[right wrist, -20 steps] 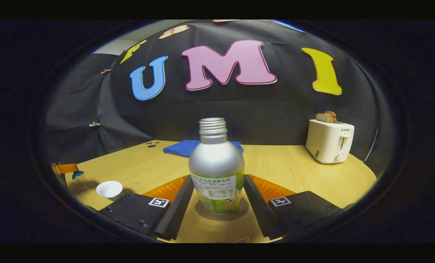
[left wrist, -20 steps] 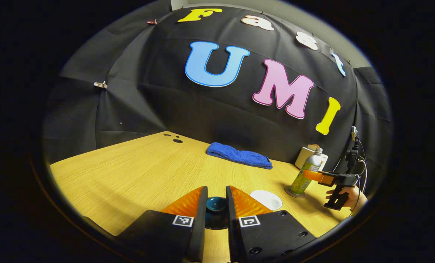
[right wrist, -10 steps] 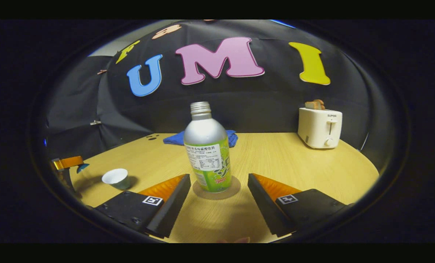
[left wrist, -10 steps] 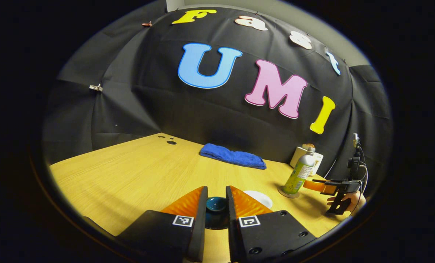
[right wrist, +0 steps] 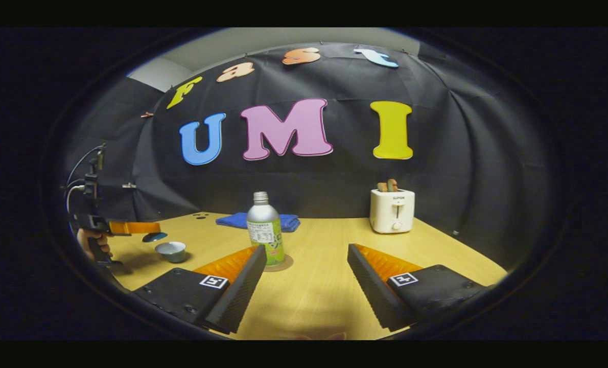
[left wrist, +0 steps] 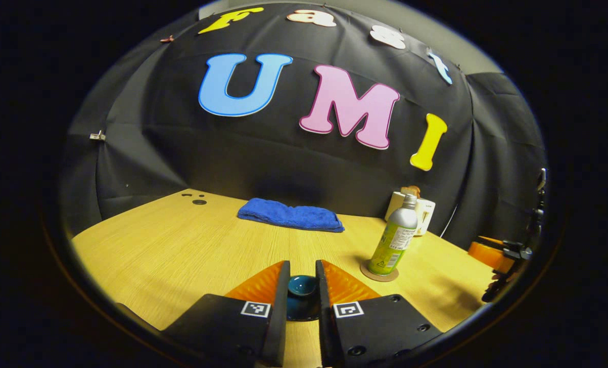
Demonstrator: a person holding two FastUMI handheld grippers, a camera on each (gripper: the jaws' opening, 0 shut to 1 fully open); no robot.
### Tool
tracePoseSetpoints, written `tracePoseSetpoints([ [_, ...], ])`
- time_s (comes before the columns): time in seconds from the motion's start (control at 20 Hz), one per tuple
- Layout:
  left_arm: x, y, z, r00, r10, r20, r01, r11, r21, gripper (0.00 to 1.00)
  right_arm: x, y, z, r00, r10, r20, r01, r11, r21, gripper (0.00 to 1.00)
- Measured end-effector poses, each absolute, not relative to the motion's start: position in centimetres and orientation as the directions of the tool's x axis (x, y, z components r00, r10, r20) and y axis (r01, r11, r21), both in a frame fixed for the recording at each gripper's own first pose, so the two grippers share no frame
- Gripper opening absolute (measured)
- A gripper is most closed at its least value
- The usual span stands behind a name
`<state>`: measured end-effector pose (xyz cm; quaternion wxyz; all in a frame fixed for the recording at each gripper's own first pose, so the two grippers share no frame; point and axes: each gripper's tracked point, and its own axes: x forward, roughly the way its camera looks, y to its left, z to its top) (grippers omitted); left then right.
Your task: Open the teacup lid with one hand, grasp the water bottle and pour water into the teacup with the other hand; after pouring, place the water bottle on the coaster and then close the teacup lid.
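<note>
Now, in the left gripper view: wooden table [left wrist: 171, 245] across the lower half; blue towel [left wrist: 289, 216] folded at mid-frame against the cloth wall; left gripper [left wrist: 302, 286] at bottom centre, fingers pressed in on the dark teal teacup lid [left wrist: 301, 286] and holding it above the tabletop; right of centre, water bottle [left wrist: 394, 239] upright on the round coaster [left wrist: 379, 275], cap off, with the white toaster [left wrist: 423, 214] just behind it; at the far right edge, part of the right gripper, well apart from the bottle. In the right gripper view: at the left edge, a hand [right wrist: 90, 243] around the left gripper's handle, the lid pinched at its tip and hovering above and just left of the open teacup [right wrist: 171, 251]; bottle on its coaster at mid-frame; right gripper [right wrist: 306, 273] at the bottom, fingers spread wide, nothing between them; toaster right of centre, toast in its slots.
</note>
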<state>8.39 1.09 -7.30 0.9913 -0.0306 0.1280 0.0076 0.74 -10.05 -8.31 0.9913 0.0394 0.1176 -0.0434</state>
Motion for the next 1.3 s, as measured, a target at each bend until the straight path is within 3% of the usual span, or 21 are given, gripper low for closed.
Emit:
tracePoseSetpoints([
  [0.15,9.4,1.0,-8.3,0.961,0.024,-0.274,-0.043,0.997,-0.061,0.3,0.1,-11.0,-7.5,0.972,-0.076,-0.223,0.093,0.993,0.066,0.99],
  [0.35,9.5,1.4,-10.1,0.952,0.066,-0.298,-0.081,0.996,-0.038,0.3,-0.2,-10.9,-6.2,0.982,-0.047,-0.185,0.082,0.98,0.184,0.98],
  [0.9,9.8,0.1,-11.2,0.946,0.08,-0.313,-0.069,0.996,0.047,0.31,-0.2,-10.7,-6.1,0.984,-0.054,-0.168,0.087,0.976,0.197,0.98],
  [0.95,9.8,-0.1,-11.1,0.947,0.082,-0.311,-0.067,0.996,0.059,0.43,-0.2,-10.8,-6.2,0.984,-0.05,-0.171,0.084,0.977,0.197,1.0],
  [1.05,9.5,-0.4,-10.9,0.948,0.085,-0.308,-0.064,0.995,0.078,0.57,-0.2,-10.5,-6.1,0.985,-0.044,-0.169,0.078,0.977,0.199,0.98],
  [1.1,9.2,-0.7,-10.6,0.951,0.083,-0.298,-0.061,0.995,0.081,0.6,-0.2,-10.3,-5.9,0.985,-0.039,-0.166,0.073,0.977,0.2,0.98],
  [1.25,7.6,-0.8,-8.8,0.967,0.085,-0.239,-0.068,0.995,0.079,0.82,-0.2,-9.2,-5.2,0.988,-0.028,-0.15,0.056,0.98,0.192,0.98],
  [1.3,7.0,-0.8,-8.0,0.973,0.088,-0.215,-0.072,0.994,0.078,0.84,-0.3,-8.8,-4.9,0.989,-0.024,-0.144,0.051,0.981,0.187,0.98],
])
